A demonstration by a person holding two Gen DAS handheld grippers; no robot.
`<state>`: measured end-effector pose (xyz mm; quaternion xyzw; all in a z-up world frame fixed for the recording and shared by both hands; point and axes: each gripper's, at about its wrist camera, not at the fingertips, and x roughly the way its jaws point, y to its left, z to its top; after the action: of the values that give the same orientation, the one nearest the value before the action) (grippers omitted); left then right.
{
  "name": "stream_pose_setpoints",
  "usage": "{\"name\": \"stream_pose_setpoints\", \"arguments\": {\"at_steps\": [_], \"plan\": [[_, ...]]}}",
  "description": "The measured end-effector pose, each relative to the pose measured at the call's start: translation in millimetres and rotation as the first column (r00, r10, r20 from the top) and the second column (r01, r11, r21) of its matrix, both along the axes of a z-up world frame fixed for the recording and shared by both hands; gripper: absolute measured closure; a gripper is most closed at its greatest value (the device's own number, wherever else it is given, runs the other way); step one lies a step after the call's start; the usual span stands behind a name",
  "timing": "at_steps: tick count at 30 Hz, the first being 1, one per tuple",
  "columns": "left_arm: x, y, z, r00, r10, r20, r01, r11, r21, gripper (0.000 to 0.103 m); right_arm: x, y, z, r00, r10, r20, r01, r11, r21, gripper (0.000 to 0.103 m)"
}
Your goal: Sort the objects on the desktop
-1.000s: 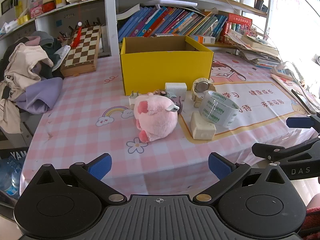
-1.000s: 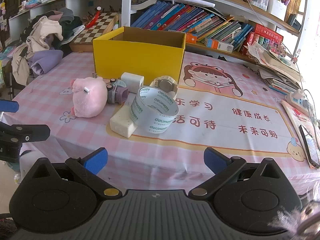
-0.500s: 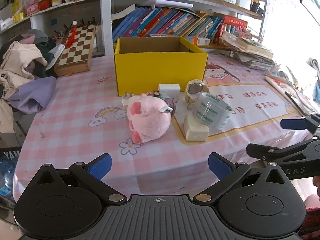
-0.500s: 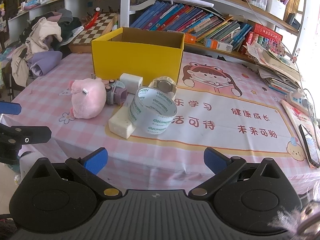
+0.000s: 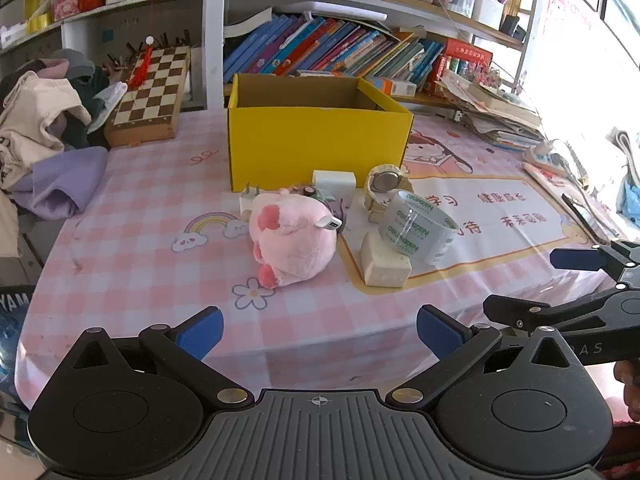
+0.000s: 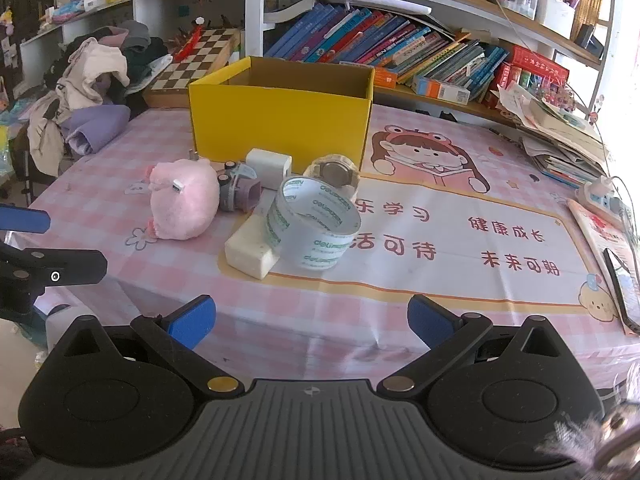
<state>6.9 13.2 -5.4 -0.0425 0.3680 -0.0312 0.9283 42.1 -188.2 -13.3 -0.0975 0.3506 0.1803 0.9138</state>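
Bright daylight pours in from the right, washing out that side so badly it may well be a window there. The counter (image 5: 132, 248) wears a pink checked cloth with a rainbow and flower print. Behind it, white shelving (image 6: 400, 4) runs wall to wall, its lower shelf packed with leaning books (image 5: 336, 52). A wooden chessboard (image 5: 150, 92) leans at the back left, next to a heap of clothes (image 6: 88, 92). Loose papers (image 6: 560, 136) are stacked at the right.

Yellow box (image 5: 320, 148), pink plush (image 5: 294, 240), cream block (image 5: 384, 266) — tablecloth (image 5: 140, 248) pink-white checked; chessboard (image 5: 152, 84) brown-white squares — blue fingertips (image 5: 200, 330).
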Motion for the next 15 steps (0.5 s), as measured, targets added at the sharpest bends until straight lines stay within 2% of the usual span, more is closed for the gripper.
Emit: {"name": "stream_pose_setpoints", "arguments": {"at_steps": [15], "plan": [[1.4, -3.0, -1.2, 1.000, -0.016, -0.012, 0.016, 1.000, 0.025, 0.000, 0.8, 4.0, -0.1, 1.000, 0.020, -0.018, -0.020, 1.000, 0.009, 0.000]]}}
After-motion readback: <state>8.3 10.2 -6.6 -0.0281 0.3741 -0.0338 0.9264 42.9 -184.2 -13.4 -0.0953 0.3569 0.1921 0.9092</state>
